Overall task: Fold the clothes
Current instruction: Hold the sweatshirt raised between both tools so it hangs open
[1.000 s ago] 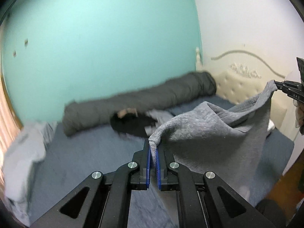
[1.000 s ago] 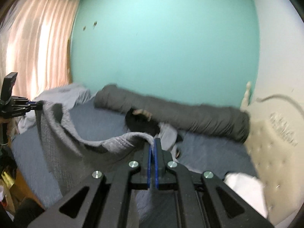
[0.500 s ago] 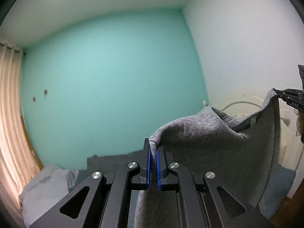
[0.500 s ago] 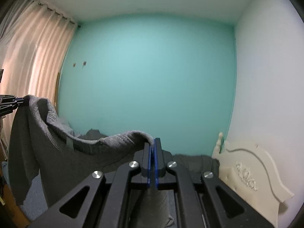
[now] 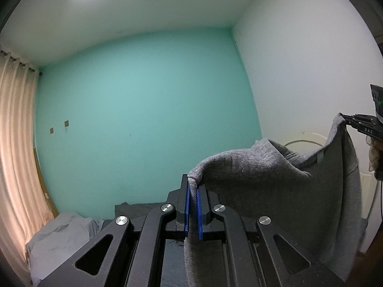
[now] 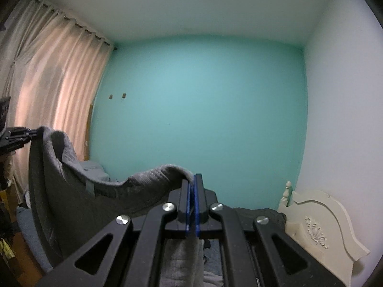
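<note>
A: The grey sweater [image 5: 282,181] is hanging in mid-air, strung between the two grippers, its top edge running side to side across the room and sagging in the middle. The body is dropping straight down from that edge.

B: And the grippers themselves?

A: The left gripper [image 5: 193,205] is clenching one top corner between its blue pads [image 5: 186,211]; a strip of knit is trailing down through them. The right gripper [image 6: 191,208] is pinching the opposite corner, pads pressed tight on the cloth.

B: What is staying out of sight?

A: The hem is running off the bottom of both views, so its lower end is cut off. The sleeves are hard to make out among the folds. In the left wrist view the right gripper [image 5: 361,126] is showing only as a black tip at the frame edge. The bed [image 6: 261,215] is mostly hidden behind the grippers; only the cream headboard [image 6: 318,224] and a pale heap of bedding [image 5: 59,236] are peeking out.

B: The fabric?

A: Heathered grey knit, thick, with a small label [image 6: 89,187] inside the neckline. It is hanging in front of the teal wall [image 6: 203,119] and the peach curtain [image 6: 52,91].
</note>
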The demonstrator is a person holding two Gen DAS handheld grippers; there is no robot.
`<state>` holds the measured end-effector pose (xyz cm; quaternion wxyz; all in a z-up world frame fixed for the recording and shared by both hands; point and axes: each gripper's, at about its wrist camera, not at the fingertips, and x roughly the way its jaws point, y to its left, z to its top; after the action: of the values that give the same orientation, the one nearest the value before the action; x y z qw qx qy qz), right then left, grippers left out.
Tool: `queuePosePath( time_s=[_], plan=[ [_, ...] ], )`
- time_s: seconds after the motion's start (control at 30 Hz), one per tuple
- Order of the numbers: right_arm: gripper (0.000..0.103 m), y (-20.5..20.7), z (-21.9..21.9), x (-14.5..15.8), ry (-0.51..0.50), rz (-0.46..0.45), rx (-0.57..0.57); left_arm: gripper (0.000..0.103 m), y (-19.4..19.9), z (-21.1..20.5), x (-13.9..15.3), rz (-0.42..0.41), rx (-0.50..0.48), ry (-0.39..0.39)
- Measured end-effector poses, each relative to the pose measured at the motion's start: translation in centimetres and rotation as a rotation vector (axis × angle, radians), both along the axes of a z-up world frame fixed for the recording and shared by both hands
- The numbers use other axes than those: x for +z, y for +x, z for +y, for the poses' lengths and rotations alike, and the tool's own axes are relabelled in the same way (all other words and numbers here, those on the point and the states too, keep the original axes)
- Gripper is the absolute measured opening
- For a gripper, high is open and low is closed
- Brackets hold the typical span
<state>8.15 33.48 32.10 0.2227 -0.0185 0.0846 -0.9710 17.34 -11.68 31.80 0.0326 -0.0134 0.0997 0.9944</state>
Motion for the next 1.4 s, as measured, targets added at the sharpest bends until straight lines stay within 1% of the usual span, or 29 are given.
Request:
queuePosePath(
  time_s=[0.17, 0.27, 0.37, 0.4, 0.47, 0.6, 0.7, 0.8, 0.9, 1.03, 1.2, 1.3, 1.4],
  plan=[
    [0.002, 1.7, 0.4, -0.2, -0.024, 0.001, 0.012, 0.005, 1.7, -0.1, -0.8, 0.017, 0.000, -0.019],
    [0.002, 2.7, 0.5, -0.3, -0.020, 0.006, 0.021, 0.005, 2.6, -0.4, -1.2, 0.021, -0.002, -0.012],
    [0.002, 2.5, 0.9, 0.2, -0.010, 0.007, 0.028, 0.005, 2.9, -0.4, -1.5, 0.021, -0.001, -0.004],
    [0.002, 2.4, 1.0, 0.3, -0.007, 0.007, 0.031, 0.005, 2.9, 0.2, -1.5, 0.019, 0.000, -0.002],
    [0.002, 2.6, 0.9, 0.3, -0.002, 0.006, 0.031, 0.005, 2.5, 1.6, -1.6, 0.012, -0.002, 0.004],
    [0.002, 2.2, 0.6, -0.3, 0.003, -0.015, 0.026, 0.005, 1.1, 1.5, -2.6, -0.015, 0.000, 0.010],
    [0.002, 0.4, 0.2, -1.2, 0.009, -0.060, 0.019, 0.005, -0.3, 1.5, -3.5, -0.051, 0.000, 0.022],
    [0.002, -2.1, -0.5, -2.8, 0.029, -0.113, 0.010, 0.005, -3.8, 1.2, -4.6, -0.101, 0.000, 0.041],
    [0.002, -6.0, -1.4, -5.4, 0.054, -0.188, -0.001, 0.005, -7.1, 0.3, -7.6, -0.170, 0.014, 0.042],
    [0.002, -12.4, -3.0, -10.8, 0.079, -0.309, -0.021, 0.005, -13.1, -0.4, -13.7, -0.294, 0.033, 0.043],
    [0.002, -22.9, -5.0, -20.3, 0.097, -0.483, -0.057, 0.005, -21.4, -1.8, -21.7, -0.438, 0.065, 0.051],
    [0.002, -28.9, -6.3, -25.7, 0.101, -0.562, -0.077, 0.005, -27.5, -2.3, -26.4, -0.515, 0.087, 0.080],
    [0.002, -34.4, -7.9, -30.3, 0.119, -0.627, -0.091, 0.005, -33.0, -2.9, -31.3, -0.584, 0.102, 0.112]
  ],
)
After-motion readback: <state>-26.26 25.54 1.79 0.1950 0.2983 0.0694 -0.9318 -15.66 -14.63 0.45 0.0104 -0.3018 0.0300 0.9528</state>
